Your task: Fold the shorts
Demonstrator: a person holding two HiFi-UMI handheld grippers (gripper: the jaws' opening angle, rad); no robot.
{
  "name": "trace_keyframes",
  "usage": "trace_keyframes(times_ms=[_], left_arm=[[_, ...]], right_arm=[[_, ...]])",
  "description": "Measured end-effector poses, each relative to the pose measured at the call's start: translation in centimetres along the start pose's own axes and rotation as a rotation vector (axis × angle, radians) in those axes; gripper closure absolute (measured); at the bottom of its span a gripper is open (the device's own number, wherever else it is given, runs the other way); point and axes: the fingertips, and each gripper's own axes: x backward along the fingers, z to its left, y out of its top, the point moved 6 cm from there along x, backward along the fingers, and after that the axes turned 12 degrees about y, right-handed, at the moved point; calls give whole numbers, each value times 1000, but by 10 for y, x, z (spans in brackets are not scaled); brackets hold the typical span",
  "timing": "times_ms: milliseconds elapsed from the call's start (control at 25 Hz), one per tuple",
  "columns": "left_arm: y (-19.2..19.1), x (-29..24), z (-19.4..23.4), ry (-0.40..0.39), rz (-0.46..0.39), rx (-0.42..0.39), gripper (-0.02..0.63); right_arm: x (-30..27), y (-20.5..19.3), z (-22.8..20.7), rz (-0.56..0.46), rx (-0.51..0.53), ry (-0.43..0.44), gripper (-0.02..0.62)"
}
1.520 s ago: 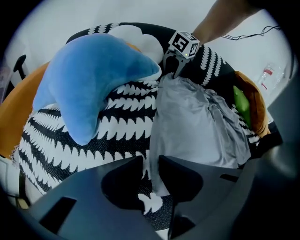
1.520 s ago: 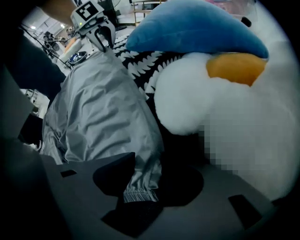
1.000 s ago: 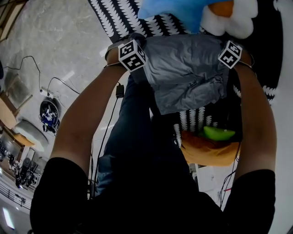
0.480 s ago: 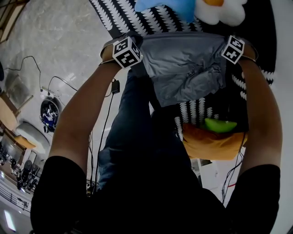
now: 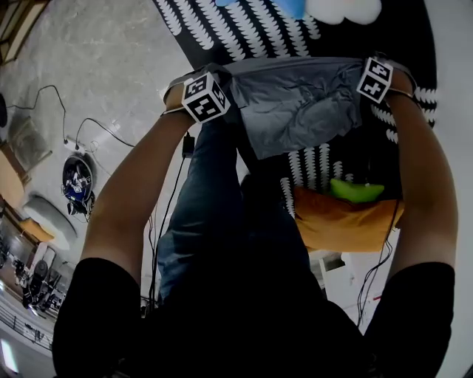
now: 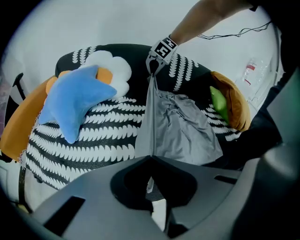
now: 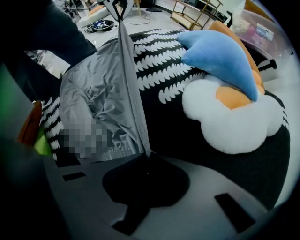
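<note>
Patterned cover [image 5: 222, 33] underneath — left gripper [image 6: 151, 158] and right gripper [image 7: 147, 157] each clamp one end of the grey shorts' [image 5: 295, 111] taut far edge. Spreading step; next, probably lay flat, then fold.

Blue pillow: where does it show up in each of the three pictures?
Head view: blue pillow, a sliver at the top edge.
Left gripper view: pillow left of centre.
Right gripper view: pillow upper right.
Shared landmark: the grey shorts.
</note>
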Motion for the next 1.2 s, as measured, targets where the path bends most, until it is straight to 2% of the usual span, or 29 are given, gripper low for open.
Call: trace_keyframes(times_ms=[400, 600, 840, 1200], left_arm=[[15, 20, -83, -58, 10, -57, 586], [18, 22, -86, -96, 20, -85, 586], [12, 10, -129, -151, 43, -105, 586], [8, -1, -189, -228, 44, -69, 586]], right_arm=[[-5, -31, 64, 30, 8, 35, 583], [-9, -30, 56, 27, 7, 50, 583], [-36, -32, 79, 3, -12, 62, 583], [-70, -42, 116, 13, -55, 84, 583]])
